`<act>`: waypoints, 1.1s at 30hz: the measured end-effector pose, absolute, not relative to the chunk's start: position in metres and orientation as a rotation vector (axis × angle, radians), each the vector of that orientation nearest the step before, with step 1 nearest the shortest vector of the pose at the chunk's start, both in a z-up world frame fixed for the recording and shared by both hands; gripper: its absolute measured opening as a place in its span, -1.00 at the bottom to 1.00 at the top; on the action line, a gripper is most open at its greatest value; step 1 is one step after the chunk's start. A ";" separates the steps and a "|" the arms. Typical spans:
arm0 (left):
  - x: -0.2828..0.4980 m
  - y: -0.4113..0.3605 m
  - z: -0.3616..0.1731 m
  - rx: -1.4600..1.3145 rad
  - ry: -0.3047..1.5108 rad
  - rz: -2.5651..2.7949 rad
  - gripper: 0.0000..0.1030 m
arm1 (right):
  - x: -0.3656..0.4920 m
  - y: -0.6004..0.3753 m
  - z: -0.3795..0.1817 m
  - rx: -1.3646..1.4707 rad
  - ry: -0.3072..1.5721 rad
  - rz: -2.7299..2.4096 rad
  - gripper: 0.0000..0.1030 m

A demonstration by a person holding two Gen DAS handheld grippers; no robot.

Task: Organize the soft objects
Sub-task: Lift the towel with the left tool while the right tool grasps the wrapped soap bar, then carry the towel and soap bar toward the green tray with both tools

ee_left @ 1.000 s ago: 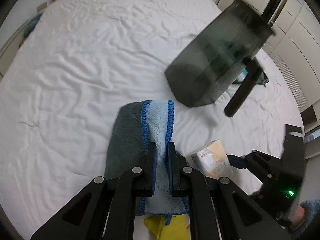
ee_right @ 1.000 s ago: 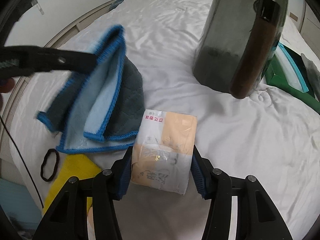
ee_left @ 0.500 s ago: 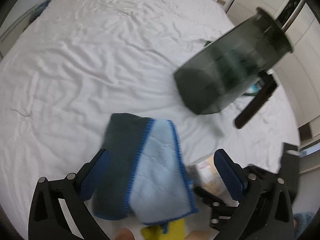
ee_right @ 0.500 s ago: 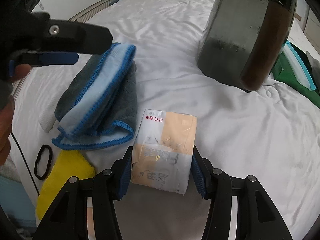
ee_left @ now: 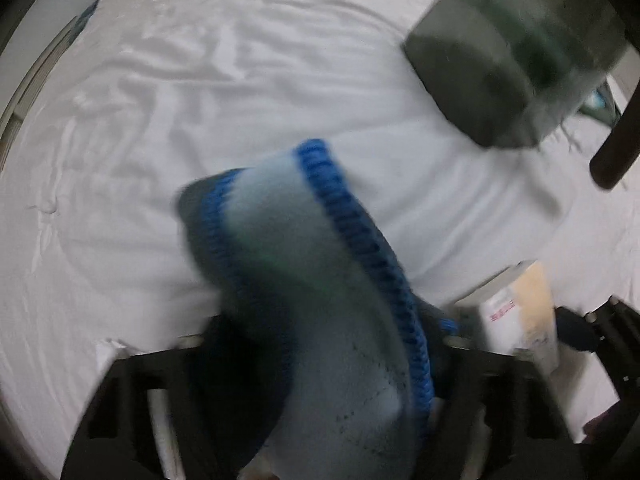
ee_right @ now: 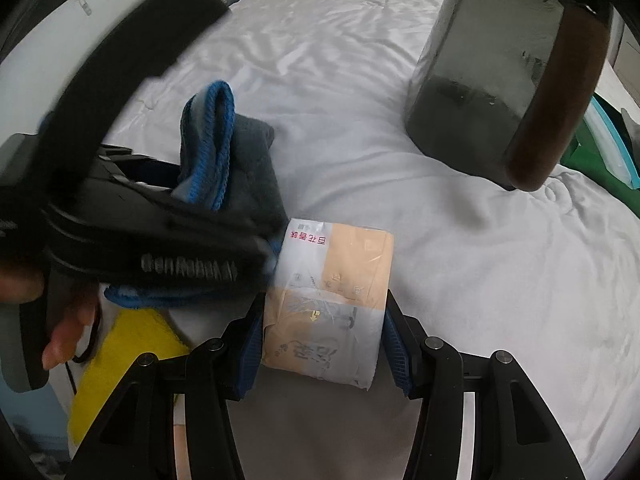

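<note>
The blue-edged cloth [ee_left: 320, 300] bunches up between the jaws of the left claw [ee_left: 320, 344], which have just been closing around it on the white bed [ee_left: 200, 92]. Beside it, the right claw [ee_right: 320, 344] clamps a paper-wrapped packet [ee_right: 332, 300].

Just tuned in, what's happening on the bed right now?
A person works two tools over the white bed. The left tool has just been closing around the bunched grey-and-blue cloth; the blur hides whether it grips. The right tool is clamped on the wrapped paper packet, beside the cloth.
</note>
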State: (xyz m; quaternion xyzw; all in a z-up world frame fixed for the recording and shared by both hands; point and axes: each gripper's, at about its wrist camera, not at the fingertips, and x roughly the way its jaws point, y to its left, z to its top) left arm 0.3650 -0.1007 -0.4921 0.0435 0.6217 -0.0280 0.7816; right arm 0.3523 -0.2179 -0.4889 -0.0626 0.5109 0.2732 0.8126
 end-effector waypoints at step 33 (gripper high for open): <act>0.337 -0.088 -0.388 -0.017 1.159 -0.115 -0.62 | 0.347 -0.248 -0.447 -0.018 1.034 0.611 0.00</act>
